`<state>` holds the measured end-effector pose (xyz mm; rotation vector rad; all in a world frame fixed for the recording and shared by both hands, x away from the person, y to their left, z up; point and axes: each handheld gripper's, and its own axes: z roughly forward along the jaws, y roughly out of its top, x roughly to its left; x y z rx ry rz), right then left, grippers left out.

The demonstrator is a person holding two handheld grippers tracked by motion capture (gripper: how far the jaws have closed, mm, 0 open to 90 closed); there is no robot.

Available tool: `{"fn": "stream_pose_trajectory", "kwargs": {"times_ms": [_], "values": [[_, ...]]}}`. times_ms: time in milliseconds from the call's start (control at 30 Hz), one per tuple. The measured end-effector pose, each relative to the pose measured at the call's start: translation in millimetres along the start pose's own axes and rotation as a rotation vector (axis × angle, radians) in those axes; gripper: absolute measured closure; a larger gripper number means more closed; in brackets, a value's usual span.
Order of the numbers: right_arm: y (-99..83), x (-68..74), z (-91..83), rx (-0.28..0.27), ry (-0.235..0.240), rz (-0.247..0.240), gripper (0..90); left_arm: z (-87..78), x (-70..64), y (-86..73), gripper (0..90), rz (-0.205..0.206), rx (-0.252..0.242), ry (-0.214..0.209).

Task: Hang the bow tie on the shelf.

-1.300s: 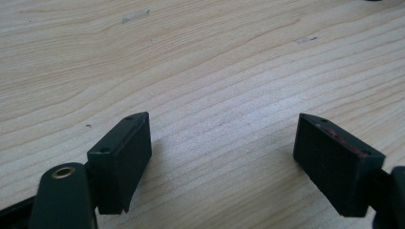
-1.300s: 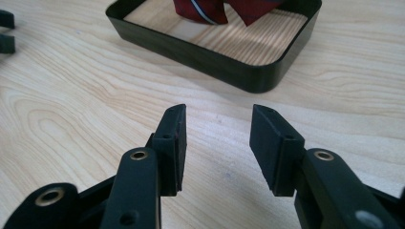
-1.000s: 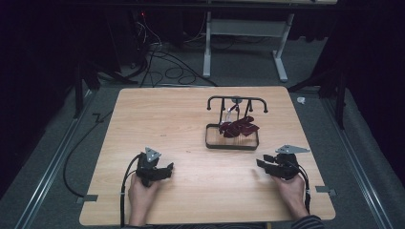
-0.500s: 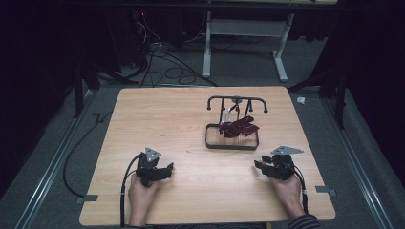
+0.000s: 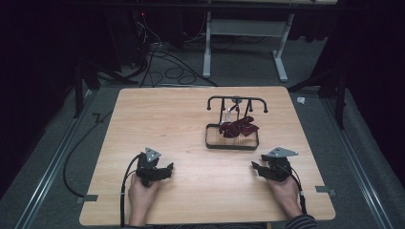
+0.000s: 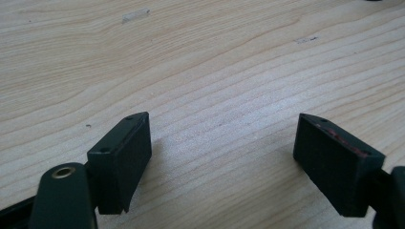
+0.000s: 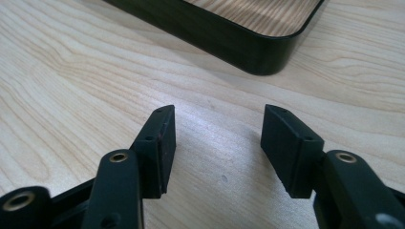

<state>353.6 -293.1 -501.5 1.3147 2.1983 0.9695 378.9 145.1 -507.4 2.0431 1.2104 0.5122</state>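
— Where's the work at, from where you stand?

— Right at the start, I'd say. Both grippers sit low on the wooden table (image 5: 181, 119), on the person's side of the black tray (image 5: 232, 143). The left gripper (image 5: 165, 171) is well off to the tray's left; its jaws stand wide apart over bare wood, holding nothing.

— And the other one?

— The right gripper (image 5: 254, 167) is nearer, just off the tray's near right corner and pointing toward it. Its jaws are parted too, somewhat less wide, and empty. In the right gripper view the tray's rounded corner (image 7: 267, 52) lies just ahead of them.

— What's it after?

— The dark red bits (image 5: 238, 128) heaped in the tray, under the black rack (image 5: 237, 100) that rises from the tray's far side. What they are I can't make out.

— So the next move?

— My guess: the right gripper lifts over the tray's rim, comes down on one red piece and closes on it, clear of the rack's posts.
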Motion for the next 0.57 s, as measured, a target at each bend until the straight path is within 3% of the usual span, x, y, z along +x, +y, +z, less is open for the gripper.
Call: {"fn": "stream_pose_trajectory", "kwargs": {"times_ms": [67,567], "values": [[0.2,2.7,0.5,0.004,-0.013,-0.025,45.0,0.0,0.0,0.0,21.0,0.000,0.000,0.000],[0.3,2.9,0.6,0.009,-0.015,-0.016,42.5,0.0,0.0,0.0,21.0,0.000,0.000,0.000]]}}
